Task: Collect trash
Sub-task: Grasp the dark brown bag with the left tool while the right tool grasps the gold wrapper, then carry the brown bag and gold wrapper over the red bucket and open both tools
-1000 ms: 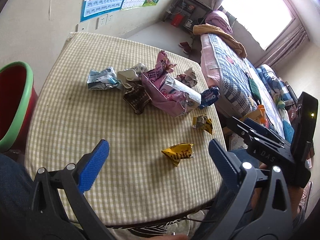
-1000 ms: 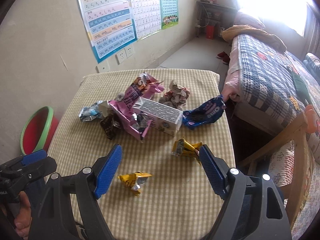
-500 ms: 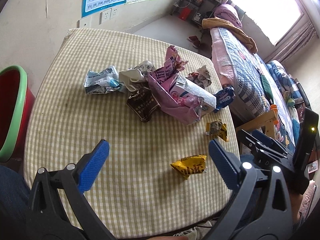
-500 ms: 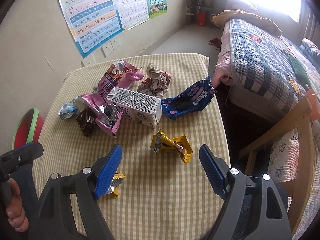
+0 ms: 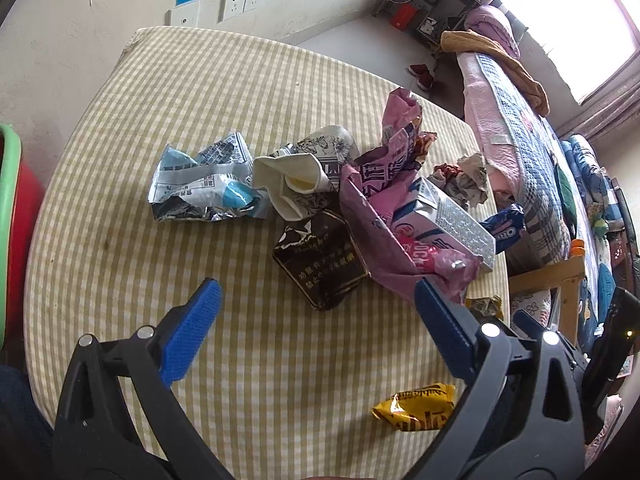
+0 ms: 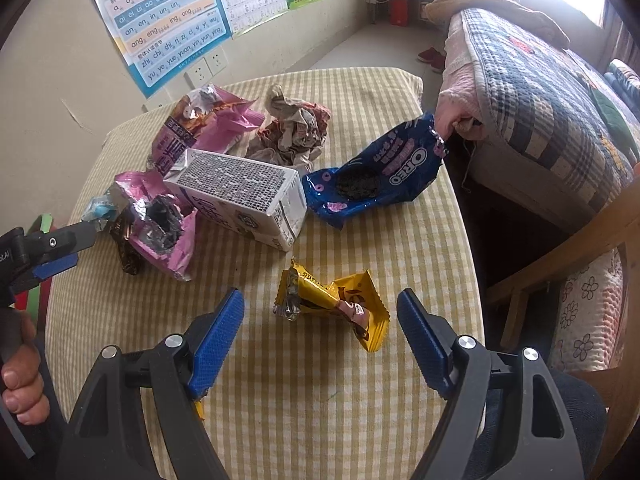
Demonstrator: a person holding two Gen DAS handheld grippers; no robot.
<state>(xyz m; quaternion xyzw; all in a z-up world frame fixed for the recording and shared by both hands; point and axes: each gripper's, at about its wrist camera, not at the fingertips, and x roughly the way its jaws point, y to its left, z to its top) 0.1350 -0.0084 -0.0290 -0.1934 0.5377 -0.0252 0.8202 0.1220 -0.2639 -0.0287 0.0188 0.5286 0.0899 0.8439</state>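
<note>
Progress, left wrist view: nothing is collected yet, by the look of it; all the trash lies on the tabletop.
Left tool: released, jaws wide and empty, above a dark brown wrapper.
Trash, left wrist view: a silver-blue wrapper, a crushed paper cup, a pink bag and a milk carton are heaped together; a yellow candy wrapper lies apart, near the front edge.
Bin: a red basin with a green rim stands left of the tabletop, the likely drop place.
Right tool: released, jaws wide, nothing held, with a torn yellow wrapper lying between the tips, untouched.
Trash, right wrist view: a blue Oreo bag hangs over the edge towards the bed; crumpled paper sits behind the carton.
Left to do: every piece, as I judge it.
Surface: yellow-checked cloth, soft and slightly stained.
Room: a plaid-quilted bed at the right, a pinyin wall chart and wall sockets behind.
</note>
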